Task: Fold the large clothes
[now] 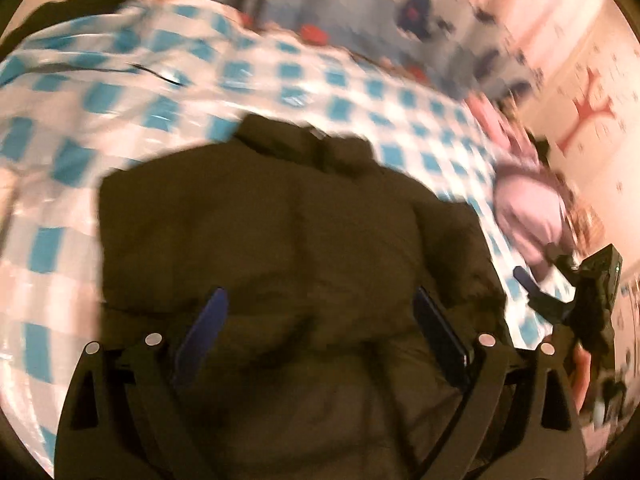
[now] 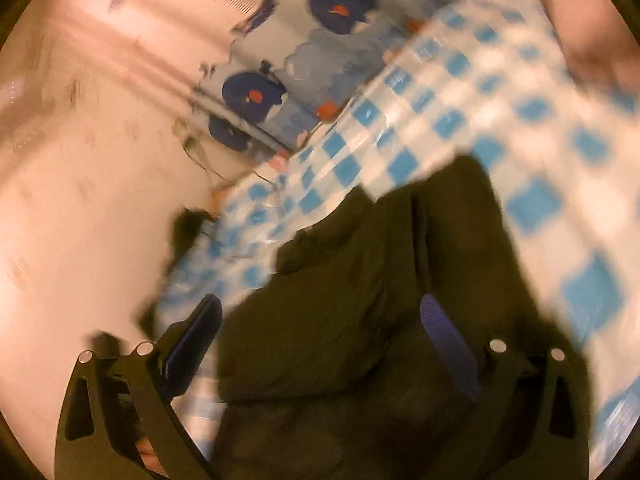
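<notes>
A dark olive padded jacket (image 1: 288, 240) lies on the blue-and-white checked sheet (image 1: 120, 120), collar away from the left camera — its long axis runs back toward it. Left gripper (image 1: 320, 320) and right gripper (image 2: 320, 328) both gape wide above the puffy, crumpled fabric, gripping nothing.

Ahead of my left claw I see a blue-and-white checked cover (image 1: 340, 80) spread wide. Beyond it, farther from the claw, lies pale blue fabric with dark blue patches (image 1: 360, 4), perhaps a cartoon print; the blur hides detail. Off to the claw's right stands a pinkish wall (image 1: 592, 92) bearing a red mark (image 1: 588, 108).
</notes>
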The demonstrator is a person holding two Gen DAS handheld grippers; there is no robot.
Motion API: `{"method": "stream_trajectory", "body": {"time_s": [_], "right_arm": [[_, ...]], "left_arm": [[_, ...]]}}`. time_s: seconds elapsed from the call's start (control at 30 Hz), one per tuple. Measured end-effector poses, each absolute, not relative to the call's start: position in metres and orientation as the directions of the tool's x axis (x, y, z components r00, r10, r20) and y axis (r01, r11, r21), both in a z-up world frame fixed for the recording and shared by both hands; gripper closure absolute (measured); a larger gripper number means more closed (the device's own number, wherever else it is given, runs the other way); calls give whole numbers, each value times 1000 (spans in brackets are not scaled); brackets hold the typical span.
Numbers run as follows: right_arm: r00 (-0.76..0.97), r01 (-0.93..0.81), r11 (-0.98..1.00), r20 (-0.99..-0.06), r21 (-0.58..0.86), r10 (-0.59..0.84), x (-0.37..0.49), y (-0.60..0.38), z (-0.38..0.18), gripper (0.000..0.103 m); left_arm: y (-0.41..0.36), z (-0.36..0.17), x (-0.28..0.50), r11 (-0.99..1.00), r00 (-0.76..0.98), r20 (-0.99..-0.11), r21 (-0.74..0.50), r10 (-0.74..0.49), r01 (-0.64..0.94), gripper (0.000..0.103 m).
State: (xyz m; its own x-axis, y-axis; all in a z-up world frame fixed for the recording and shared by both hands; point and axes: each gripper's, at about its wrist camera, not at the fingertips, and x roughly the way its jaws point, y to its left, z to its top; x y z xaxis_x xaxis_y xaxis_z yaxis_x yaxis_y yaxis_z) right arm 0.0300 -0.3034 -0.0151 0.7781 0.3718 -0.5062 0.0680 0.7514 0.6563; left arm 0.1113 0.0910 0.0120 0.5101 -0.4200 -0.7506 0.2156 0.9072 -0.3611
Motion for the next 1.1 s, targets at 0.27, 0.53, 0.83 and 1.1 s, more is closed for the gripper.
{"method": "stream_trajectory", "body": {"time_s": [0.27,0.53,0.83,1.1], "right_arm": [[513,64,995,-858,72,29,120,-265,-77,44],[630,60,992,-767,-107,-121,82,-278,-54,41],[486,-83,993,-873,-85,-34,112,-261,-106,22],[526,-41,961,-812,275,255,14,-333,-32,15]], "left_arm": [[109,-47,160,965,499,-826,-238,-261,111,13],[100,-53,151,968,487,-840,-170,-239,183,13],[117,-94,170,966,419,-870,-227,-258,124,11],[184,-11,71,952,470,-828,-280,-304,123,11]]}}
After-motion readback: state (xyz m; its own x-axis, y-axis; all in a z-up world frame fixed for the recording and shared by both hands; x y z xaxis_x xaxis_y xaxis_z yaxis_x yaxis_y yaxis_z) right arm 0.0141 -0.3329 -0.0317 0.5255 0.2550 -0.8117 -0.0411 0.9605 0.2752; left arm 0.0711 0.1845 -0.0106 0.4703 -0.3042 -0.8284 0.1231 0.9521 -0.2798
